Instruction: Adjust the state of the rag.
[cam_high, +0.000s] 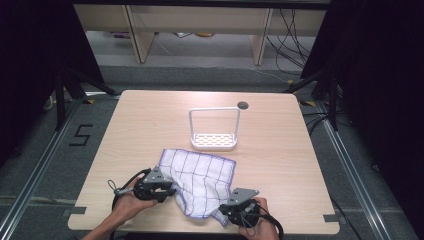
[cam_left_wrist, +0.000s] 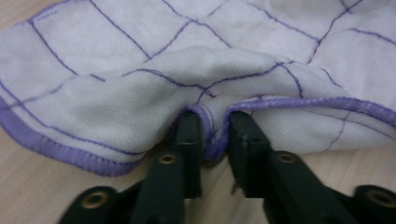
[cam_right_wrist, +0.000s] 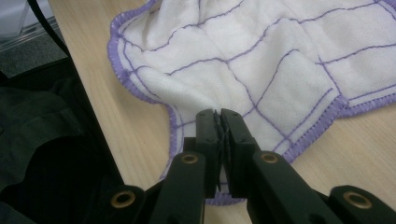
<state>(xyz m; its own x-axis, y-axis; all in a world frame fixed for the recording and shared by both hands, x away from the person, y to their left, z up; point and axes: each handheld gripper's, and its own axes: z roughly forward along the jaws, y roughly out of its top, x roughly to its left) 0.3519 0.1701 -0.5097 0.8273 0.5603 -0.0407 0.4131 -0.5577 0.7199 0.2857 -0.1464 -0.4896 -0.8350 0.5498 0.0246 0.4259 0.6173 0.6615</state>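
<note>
Pale wood table (cam_high: 150, 125), grey floor, dark curtains around. Cloth (cam_high: 202, 177) lies at near edge; left gripper (cam_left_wrist: 215, 128) and right gripper (cam_right_wrist: 219, 135) each pinch its hem. Rack (cam_high: 214, 131) beyond.

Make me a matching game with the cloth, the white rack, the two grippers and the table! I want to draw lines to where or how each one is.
Things:
1. cloth
2. white rack
3. left gripper
4. right gripper

Places or states:
A. stands empty behind the cloth, near the middle of the table
B. pinches a bunched fold of the purple hem
C. white with purple grid lines, rumpled at the table's near edge
D. clamped tight on the cloth near its corner, close to the table's near edge

Pairs: 1-C, 2-A, 3-B, 4-D
</note>
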